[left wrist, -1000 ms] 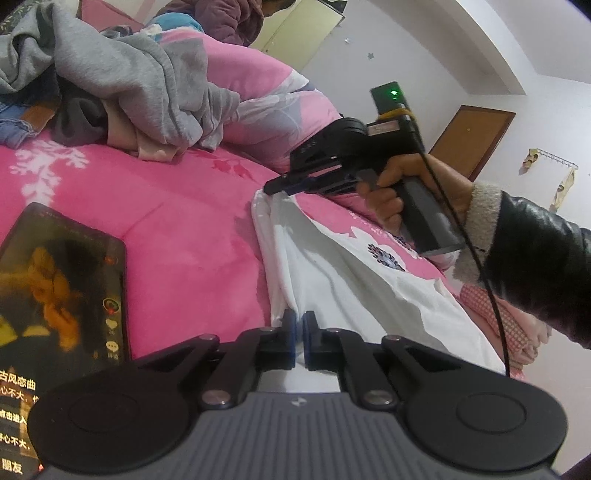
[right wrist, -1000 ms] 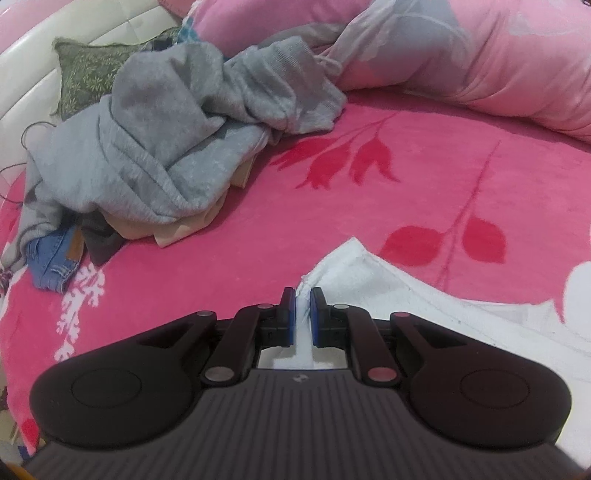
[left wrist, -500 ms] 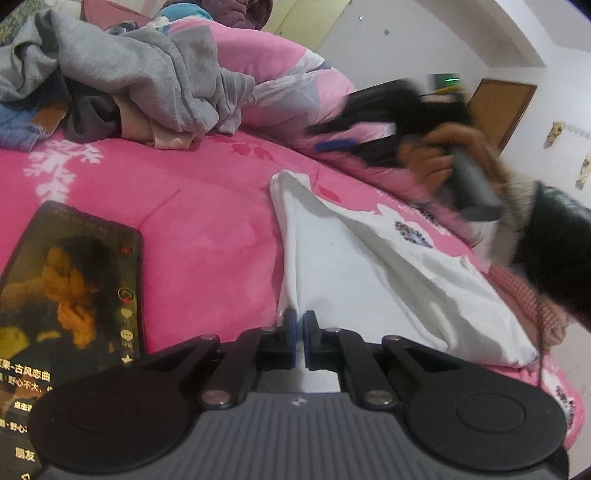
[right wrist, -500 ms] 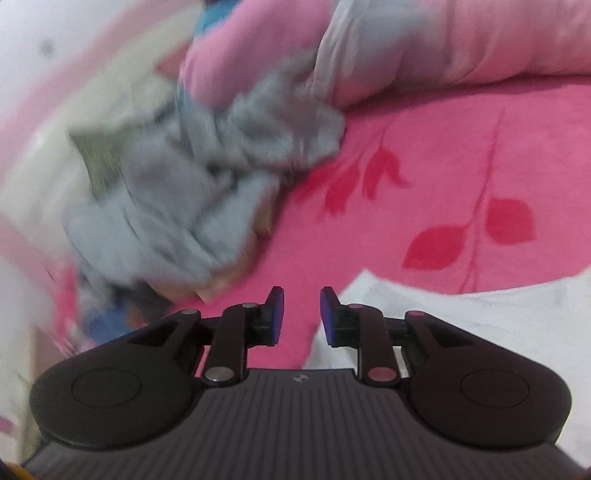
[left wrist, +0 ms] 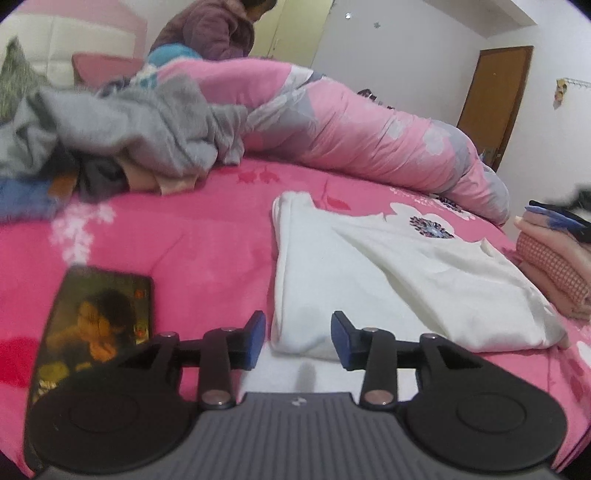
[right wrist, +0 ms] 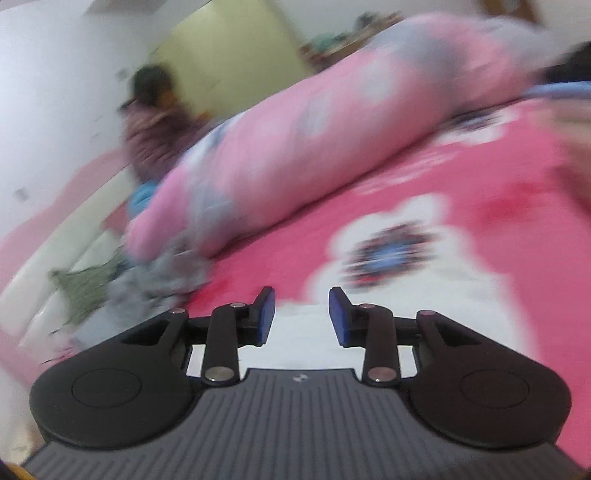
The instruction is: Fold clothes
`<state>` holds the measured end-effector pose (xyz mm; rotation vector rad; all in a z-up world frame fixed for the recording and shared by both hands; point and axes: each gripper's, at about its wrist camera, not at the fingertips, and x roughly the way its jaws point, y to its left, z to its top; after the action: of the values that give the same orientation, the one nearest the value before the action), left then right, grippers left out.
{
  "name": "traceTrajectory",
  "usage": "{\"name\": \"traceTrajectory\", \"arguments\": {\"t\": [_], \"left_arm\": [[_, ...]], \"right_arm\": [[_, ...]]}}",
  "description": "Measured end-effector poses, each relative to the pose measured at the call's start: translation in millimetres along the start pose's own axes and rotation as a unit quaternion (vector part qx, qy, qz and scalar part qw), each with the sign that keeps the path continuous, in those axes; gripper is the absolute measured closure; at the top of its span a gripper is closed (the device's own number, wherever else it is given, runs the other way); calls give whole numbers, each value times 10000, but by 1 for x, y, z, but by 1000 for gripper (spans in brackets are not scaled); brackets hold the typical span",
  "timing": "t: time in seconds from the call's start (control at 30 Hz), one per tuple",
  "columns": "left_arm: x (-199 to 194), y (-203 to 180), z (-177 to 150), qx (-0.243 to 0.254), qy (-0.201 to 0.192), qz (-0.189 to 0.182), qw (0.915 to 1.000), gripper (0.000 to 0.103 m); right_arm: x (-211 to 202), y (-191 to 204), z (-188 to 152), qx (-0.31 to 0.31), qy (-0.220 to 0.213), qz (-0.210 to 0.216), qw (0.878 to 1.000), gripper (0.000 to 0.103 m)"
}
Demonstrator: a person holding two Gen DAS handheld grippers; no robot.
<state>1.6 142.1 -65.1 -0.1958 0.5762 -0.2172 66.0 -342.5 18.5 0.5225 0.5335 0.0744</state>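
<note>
A white garment (left wrist: 388, 280) with a small dark round print lies folded lengthwise on the pink bed cover (left wrist: 192, 251). My left gripper (left wrist: 298, 339) is open just in front of the garment's near corner, nothing between its blue pads. My right gripper (right wrist: 301, 318) is open too, hovering over the white garment (right wrist: 406, 295) near its print; that view is blurred by motion. A heap of unfolded clothes, mostly a grey sweater (left wrist: 140, 133), lies at the back left.
A phone (left wrist: 96, 325) with a lit screen lies on the bed to my left. A rolled pink duvet (left wrist: 351, 140) runs across the back. Folded clothes (left wrist: 554, 258) are stacked at the right edge. A person (left wrist: 214, 33) sits behind the duvet.
Both grippers let go of the white garment and opened. The right one lifted off the far corner and swung right; the garment now lies flat on the bed.
</note>
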Motion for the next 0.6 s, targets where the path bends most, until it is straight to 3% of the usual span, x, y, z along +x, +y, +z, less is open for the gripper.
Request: {"name": "traceTrajectory", "arguments": {"t": [0.1,0.2,0.47,0.6], "left_arm": [[5,-12,7,198,-10,54,9998,60],[18,-26,14,382,71,119,9992,60],[61,-37,26,477,460,803,9946,60],[70,-35,25,494,580,930,9927,53]], "right_arm": [[-31,-47,-16,135,-47,-433,9990,71],[-32,-80,-28,185,113,-712,9972,71],[47,-99,-10,-340,231,-649,9970,67],[92,-105,5,-730,280,-707,9944,62]]}}
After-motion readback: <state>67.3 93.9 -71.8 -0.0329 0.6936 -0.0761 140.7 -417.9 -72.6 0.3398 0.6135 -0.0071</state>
